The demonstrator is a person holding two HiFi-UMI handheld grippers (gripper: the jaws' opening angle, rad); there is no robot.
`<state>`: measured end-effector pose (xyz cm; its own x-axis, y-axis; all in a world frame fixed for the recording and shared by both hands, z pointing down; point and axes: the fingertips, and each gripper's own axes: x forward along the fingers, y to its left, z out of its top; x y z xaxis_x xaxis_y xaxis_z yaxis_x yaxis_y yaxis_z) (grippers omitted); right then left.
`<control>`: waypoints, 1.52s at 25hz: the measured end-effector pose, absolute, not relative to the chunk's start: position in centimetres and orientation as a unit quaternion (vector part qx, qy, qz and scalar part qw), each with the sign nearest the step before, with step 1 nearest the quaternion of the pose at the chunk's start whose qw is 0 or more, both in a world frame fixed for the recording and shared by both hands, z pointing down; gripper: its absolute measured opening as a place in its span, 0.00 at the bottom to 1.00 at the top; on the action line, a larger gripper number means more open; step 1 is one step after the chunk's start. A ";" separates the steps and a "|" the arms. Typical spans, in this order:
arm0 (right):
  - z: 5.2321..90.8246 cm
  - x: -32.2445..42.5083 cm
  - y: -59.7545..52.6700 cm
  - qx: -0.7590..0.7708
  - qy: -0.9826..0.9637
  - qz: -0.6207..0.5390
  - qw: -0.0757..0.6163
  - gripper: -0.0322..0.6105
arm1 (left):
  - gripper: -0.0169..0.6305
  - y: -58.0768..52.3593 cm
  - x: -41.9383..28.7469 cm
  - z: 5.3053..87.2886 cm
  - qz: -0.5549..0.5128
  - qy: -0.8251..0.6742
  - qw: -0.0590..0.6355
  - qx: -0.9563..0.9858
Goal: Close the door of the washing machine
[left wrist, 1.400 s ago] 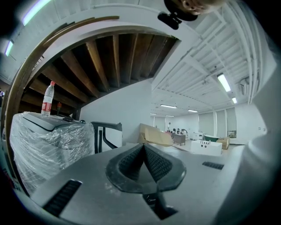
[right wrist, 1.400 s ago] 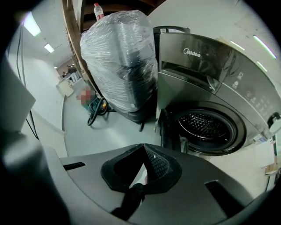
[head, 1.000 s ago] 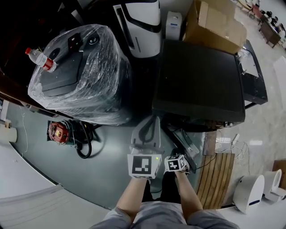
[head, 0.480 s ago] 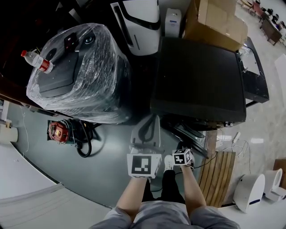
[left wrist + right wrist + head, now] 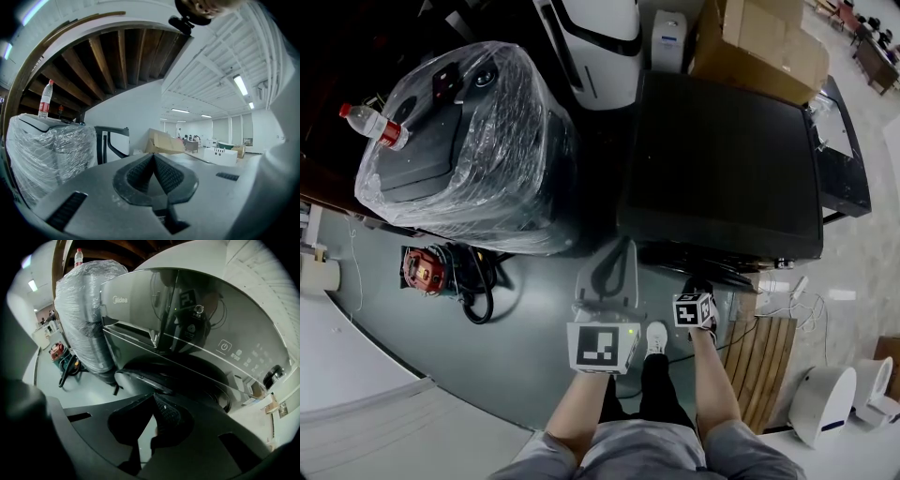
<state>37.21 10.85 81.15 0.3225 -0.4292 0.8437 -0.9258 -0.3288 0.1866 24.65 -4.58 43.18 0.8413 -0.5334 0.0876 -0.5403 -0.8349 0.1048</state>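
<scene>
The dark front-loading washing machine (image 5: 722,159) stands at centre right in the head view. Its round door (image 5: 727,274) hangs low at the front, ajar and close to the drum. In the right gripper view the door (image 5: 140,379) shows as a dark curved edge below the glossy control panel (image 5: 220,348). My right gripper (image 5: 695,285) is shut and empty, its tips (image 5: 152,397) right at the door. My left gripper (image 5: 619,253) is also shut and empty, held left of the machine and aimed past it (image 5: 153,154).
A plastic-wrapped appliance (image 5: 469,141) with a water bottle (image 5: 373,125) on top stands to the left. A red tool with a black hose (image 5: 427,272) lies on the floor. Wooden slats (image 5: 759,375) and cables (image 5: 778,295) are at right. Cardboard boxes (image 5: 764,47) sit behind.
My right gripper has moved right and toward the machine, and the door has swung in closer to the drum. The left gripper has stayed put.
</scene>
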 end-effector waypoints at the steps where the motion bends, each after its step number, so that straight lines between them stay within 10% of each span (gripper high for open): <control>1: 81.2 37.8 10.4 0.735 -0.461 0.355 0.350 0.05 | 0.03 -4.7 24.6 43.3 0.029 -0.281 0.062 0.957; 22: 80.0 39.2 10.8 0.760 -0.444 0.327 0.343 0.05 | 0.03 -4.8 23.4 43.3 0.036 -0.289 0.069 0.954; 38: 61.5 29.9 0.7 0.800 -0.535 0.196 0.186 0.05 | 0.03 -7.4 14.4 40.0 0.025 -0.349 0.052 0.935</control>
